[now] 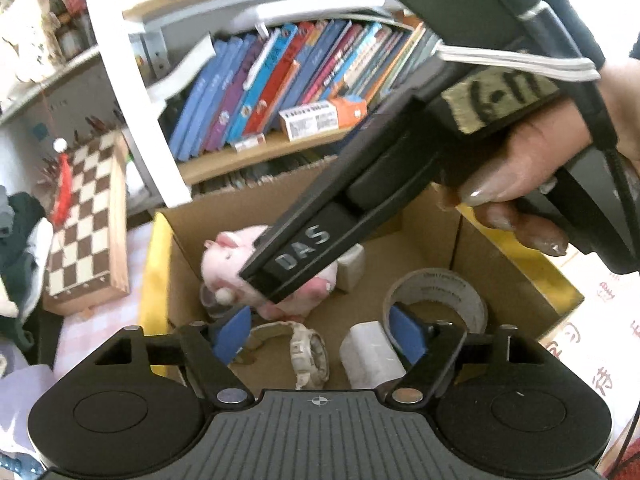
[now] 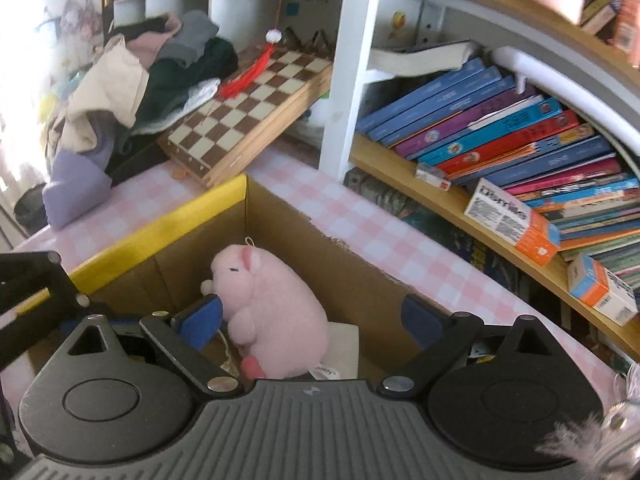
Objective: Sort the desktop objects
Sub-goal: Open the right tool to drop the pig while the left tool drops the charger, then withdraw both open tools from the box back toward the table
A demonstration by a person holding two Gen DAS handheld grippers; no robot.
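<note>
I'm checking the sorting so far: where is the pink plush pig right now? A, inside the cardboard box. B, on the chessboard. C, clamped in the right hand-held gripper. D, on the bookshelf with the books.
A: the pink plush pig lies inside the cardboard box, with neither blue pad pressing on it.

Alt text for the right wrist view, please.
The open right gripper hovers over a cardboard box holding a pink plush pig, which lies between the blue fingers untouched. Behind are a chessboard and a shelf of books.
</note>
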